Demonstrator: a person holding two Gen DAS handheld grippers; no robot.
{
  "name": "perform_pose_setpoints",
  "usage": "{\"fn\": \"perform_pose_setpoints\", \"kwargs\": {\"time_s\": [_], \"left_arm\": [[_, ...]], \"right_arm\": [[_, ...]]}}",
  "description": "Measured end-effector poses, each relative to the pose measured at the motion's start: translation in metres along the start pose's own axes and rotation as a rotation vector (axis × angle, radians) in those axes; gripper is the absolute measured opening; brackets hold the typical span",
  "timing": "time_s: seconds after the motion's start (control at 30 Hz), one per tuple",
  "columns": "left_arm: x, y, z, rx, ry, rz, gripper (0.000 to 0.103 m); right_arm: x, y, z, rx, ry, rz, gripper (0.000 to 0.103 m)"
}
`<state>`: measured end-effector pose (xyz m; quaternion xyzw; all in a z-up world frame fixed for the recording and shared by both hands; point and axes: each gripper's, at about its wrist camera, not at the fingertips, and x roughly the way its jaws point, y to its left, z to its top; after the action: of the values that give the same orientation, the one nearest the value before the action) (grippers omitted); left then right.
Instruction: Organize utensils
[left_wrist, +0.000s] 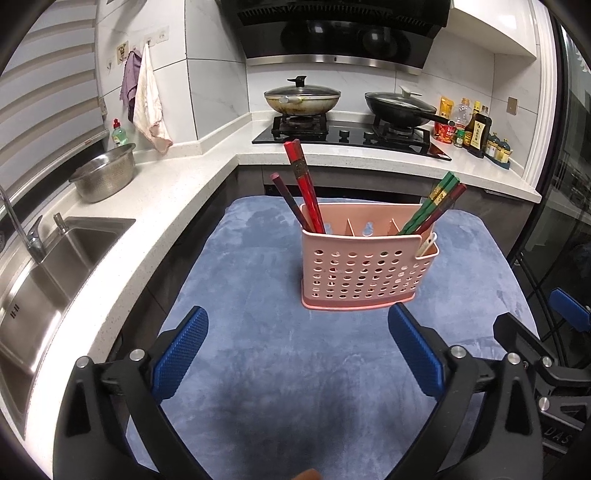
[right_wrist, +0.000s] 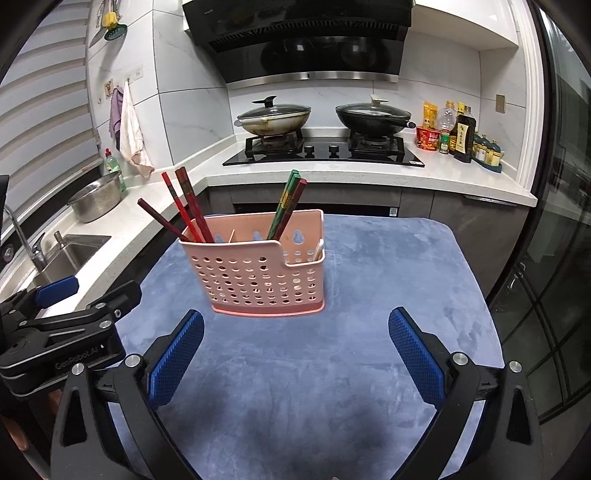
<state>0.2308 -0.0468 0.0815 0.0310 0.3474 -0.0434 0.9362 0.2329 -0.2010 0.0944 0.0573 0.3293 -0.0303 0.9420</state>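
A pink perforated utensil holder (left_wrist: 364, 271) (right_wrist: 264, 271) stands upright on the blue cloth (left_wrist: 280, 369) (right_wrist: 354, 350). Red and dark chopsticks (left_wrist: 303, 188) (right_wrist: 184, 206) lean out of its left compartment. Green and dark red chopsticks (left_wrist: 432, 208) (right_wrist: 288, 205) stick out of a compartment further right. A pale utensil (left_wrist: 428, 245) (right_wrist: 317, 249) sits in the low side pocket. My left gripper (left_wrist: 297, 325) is open just in front of the holder, nothing between its blue pads. My right gripper (right_wrist: 295, 326) is open too and empty, a little to the right of it.
A white L-shaped counter (left_wrist: 177, 192) holds a steel sink (left_wrist: 55, 266), a tap (left_wrist: 22, 229) and a metal colander (left_wrist: 105, 177). Behind are a gas hob (left_wrist: 351, 134) with two lidded pans, and several sauce bottles (left_wrist: 469, 127). Towels (left_wrist: 147, 99) hang on the wall.
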Motion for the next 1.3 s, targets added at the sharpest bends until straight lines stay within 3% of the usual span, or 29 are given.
{"fn": "perform_pose_setpoints", "kwargs": {"time_s": [1.3], "left_arm": [[0.014,0.011,-0.018,-0.046,0.079,0.05,0.095]], "right_arm": [[0.008,0.007,-0.016,0.004,0.075,-0.005,0.096]]}}
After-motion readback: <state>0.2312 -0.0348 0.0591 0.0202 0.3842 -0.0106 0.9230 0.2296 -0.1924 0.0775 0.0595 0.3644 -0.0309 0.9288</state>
